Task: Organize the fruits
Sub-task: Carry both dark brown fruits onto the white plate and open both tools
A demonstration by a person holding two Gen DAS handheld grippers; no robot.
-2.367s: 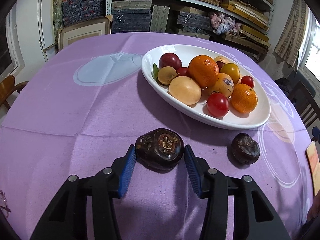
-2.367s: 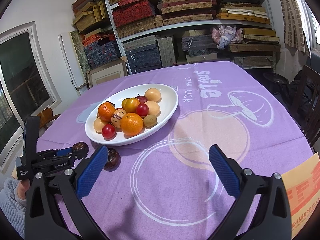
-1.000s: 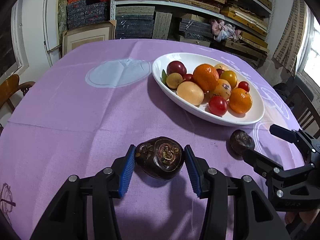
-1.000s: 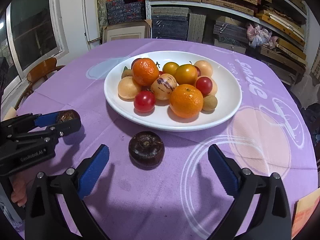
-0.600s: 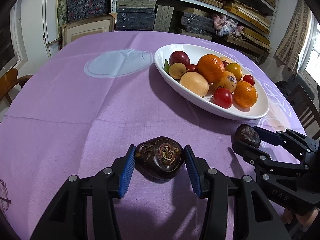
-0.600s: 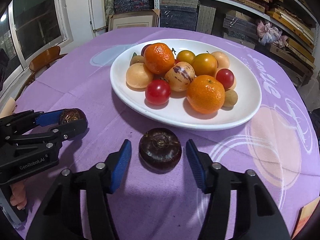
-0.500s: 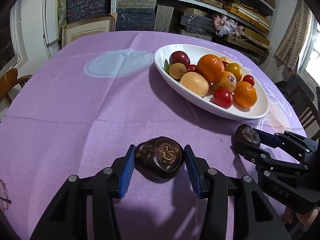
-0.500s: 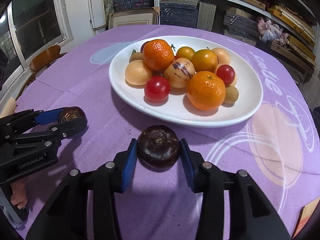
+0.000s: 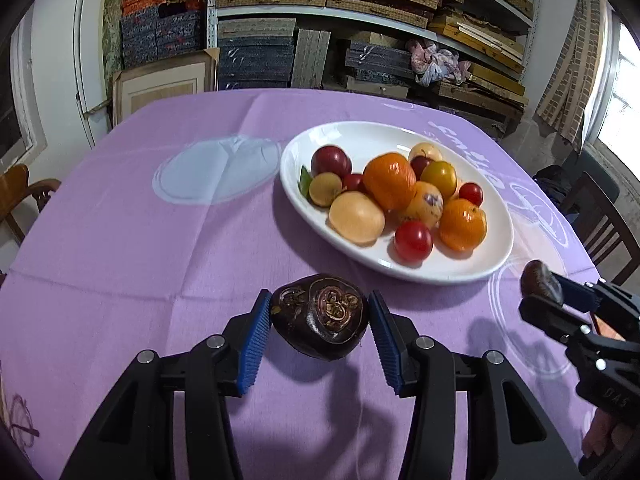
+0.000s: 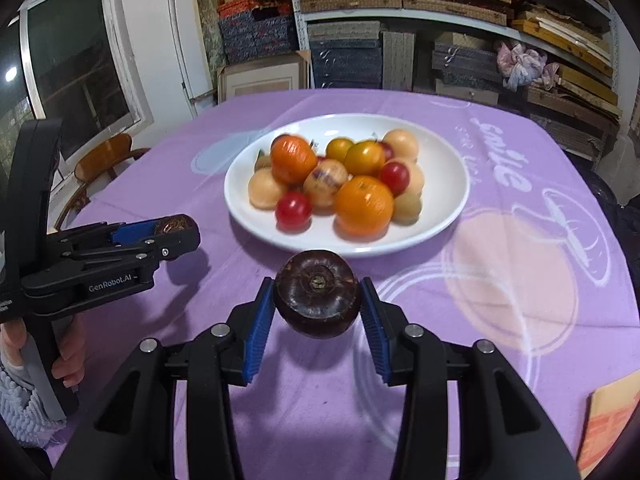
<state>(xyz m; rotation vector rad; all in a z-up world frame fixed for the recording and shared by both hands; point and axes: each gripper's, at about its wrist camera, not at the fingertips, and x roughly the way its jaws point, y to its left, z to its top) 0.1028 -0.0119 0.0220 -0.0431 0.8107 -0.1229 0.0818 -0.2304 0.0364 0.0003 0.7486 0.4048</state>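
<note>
Fruits mostly sit in the white oval plate (image 9: pixel 496 258) near the middle of my purple-clothed desk (image 9: pixel 120 240): oranges, red tomatoes, pale yellow ones. My left gripper (image 9: pixel 318 334) has its blue fingers (image 9: pixel 253 350) pinching a dark, knobbly mangosteen (image 9: pixel 320 322), held above the cloth just short of the plate's near rim. My right gripper (image 10: pixel 318 306) has its fingers pressed against a second, rounder mangosteen (image 10: pixel 318 294), lifted clear of the desk in front of the plate.

Black claw (image 9: pixel 319 339); blue ribbed pads; silver screws
</note>
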